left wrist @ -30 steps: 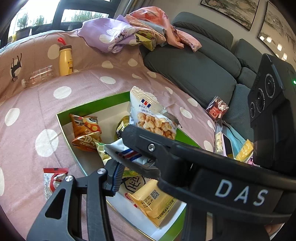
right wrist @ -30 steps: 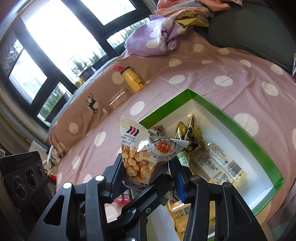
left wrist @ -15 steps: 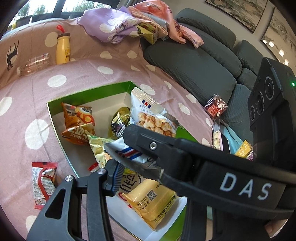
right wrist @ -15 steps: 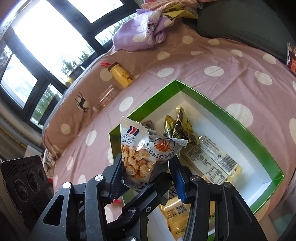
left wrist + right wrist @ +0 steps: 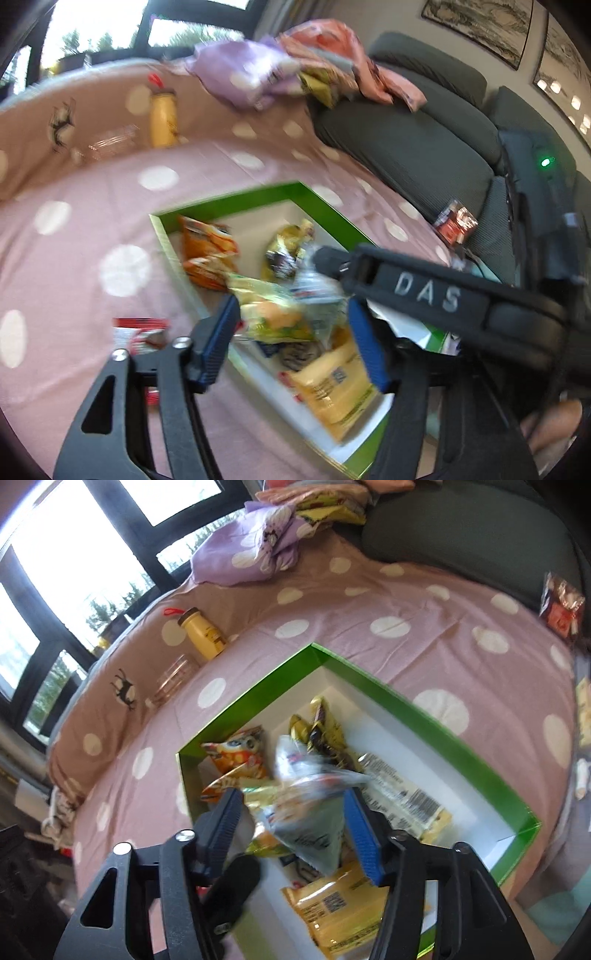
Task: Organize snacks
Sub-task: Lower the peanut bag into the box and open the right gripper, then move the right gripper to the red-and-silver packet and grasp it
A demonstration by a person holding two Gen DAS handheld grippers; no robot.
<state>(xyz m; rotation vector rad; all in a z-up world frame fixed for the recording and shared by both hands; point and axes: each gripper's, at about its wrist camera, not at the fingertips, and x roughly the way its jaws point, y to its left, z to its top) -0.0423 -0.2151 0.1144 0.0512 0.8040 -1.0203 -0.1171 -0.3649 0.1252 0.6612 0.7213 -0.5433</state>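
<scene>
Two hand-held grippers are seen from their own wrist cameras, both pointing down into a box. The right hand-held gripper [image 5: 291, 827] has just been opening: its blue-padded jaws stand apart, and the clear plastic snack bag of puffed pieces [image 5: 314, 805], blurred with motion, lies between them. Whether the right pad still touches the bag's edge cannot be told; it appears released rather than gripped. The left hand-held gripper [image 5: 295, 332] has likewise just been opening, its jaws spread with nothing pressed between the pads; through the gap a yellow-green snack packet [image 5: 273, 314] is seen lying in the box below.

The clear bag lies straight ahead of the right gripper, between and just past its fingertips, with its long axis running roughly along the gripper's pointing line, away and upward in the picture. The right hand is judged the nearer to it. In the left view the same bag [image 5: 317, 284] shows blurred just under the right gripper's black arm, which crosses the picture.

Beneath is the shallow green-rimmed white cardboard box [image 5: 424, 716], holding an orange crisp packet [image 5: 236, 753], a gold and dark foil wrapper [image 5: 321, 731] and a flat yellow packet [image 5: 340, 904]. The box rests on a pink blanket with white dots [image 5: 369, 602]. A red and white packet [image 5: 136, 332] lies outside the box.
</scene>
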